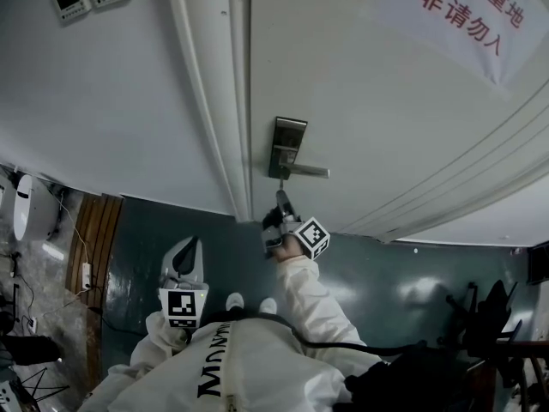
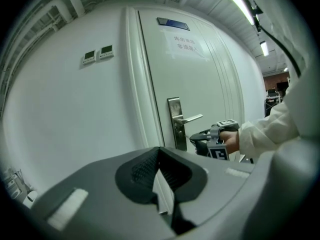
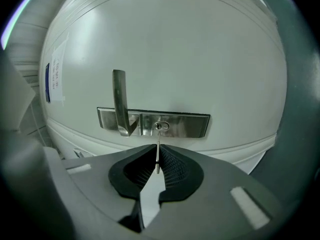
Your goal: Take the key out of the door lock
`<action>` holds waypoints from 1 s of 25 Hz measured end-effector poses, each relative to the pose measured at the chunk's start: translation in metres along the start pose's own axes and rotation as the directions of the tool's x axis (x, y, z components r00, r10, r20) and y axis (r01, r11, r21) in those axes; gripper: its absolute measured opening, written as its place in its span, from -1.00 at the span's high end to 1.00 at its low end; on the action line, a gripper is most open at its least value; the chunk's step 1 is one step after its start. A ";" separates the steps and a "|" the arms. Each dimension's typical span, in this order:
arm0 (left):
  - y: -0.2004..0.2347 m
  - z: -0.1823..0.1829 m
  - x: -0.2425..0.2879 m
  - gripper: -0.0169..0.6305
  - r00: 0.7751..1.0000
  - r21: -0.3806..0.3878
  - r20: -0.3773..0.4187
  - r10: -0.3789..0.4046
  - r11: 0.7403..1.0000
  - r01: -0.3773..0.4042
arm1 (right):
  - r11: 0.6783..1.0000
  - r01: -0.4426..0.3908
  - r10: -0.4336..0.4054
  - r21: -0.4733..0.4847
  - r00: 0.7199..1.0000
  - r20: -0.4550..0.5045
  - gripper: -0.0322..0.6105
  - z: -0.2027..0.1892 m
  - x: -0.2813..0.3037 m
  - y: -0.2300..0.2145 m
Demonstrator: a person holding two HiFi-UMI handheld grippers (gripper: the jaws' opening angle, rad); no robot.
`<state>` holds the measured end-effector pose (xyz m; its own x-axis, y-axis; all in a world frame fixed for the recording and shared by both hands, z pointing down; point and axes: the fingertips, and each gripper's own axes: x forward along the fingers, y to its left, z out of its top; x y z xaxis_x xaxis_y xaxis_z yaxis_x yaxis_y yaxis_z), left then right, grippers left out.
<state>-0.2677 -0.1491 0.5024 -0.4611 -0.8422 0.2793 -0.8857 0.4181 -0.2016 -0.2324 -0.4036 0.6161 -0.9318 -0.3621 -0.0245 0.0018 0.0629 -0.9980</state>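
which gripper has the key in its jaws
The right gripper: its jaws are closed on the key in the door lock. The left gripper is shut on nothing, back from the door.

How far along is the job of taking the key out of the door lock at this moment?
Done: the right tongs are at the door, shut on the key. In hand: the key's tip sits at the keyhole of the lock plate, so it does not look pulled free yet. Left: draw it straight out. The left tongs are shut, empty, away from the door.
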 end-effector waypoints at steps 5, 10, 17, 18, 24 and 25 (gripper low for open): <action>-0.009 0.002 -0.001 0.95 1.000 -0.001 0.018 -0.024 1.000 0.024 | 0.994 0.023 -0.025 -0.108 0.999 -0.025 0.83 -0.002 -0.021 0.008; -0.018 0.008 0.003 0.95 0.998 0.001 0.042 -0.055 0.998 0.055 | 0.970 0.034 -0.045 -0.241 0.998 -0.041 0.83 0.000 -0.037 0.022; -0.031 0.013 0.012 0.95 0.994 0.006 0.062 -0.095 0.995 0.095 | 0.885 0.062 -0.092 -0.462 0.995 -0.044 0.83 0.007 -0.063 0.042; -0.033 0.014 0.014 0.95 0.993 0.006 0.067 -0.100 0.995 0.100 | 0.854 0.067 -0.103 -0.515 0.994 -0.041 0.83 0.009 -0.067 0.045; -0.040 0.019 0.023 0.95 0.989 0.009 0.080 -0.124 0.992 0.124 | 0.556 0.096 -0.175 -0.826 0.985 -0.004 0.83 0.010 -0.087 0.077; -0.041 0.020 0.025 0.95 0.989 0.009 0.082 -0.126 0.992 0.126 | 0.499 0.102 -0.185 -0.861 0.983 0.009 0.83 0.011 -0.090 0.083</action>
<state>-0.2417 -0.1942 0.4986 -0.3396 -0.9134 0.2243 -0.9363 0.3054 -0.1736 -0.1448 -0.3761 0.5352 -0.9128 -0.3758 0.1599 -0.4062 0.7949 -0.4507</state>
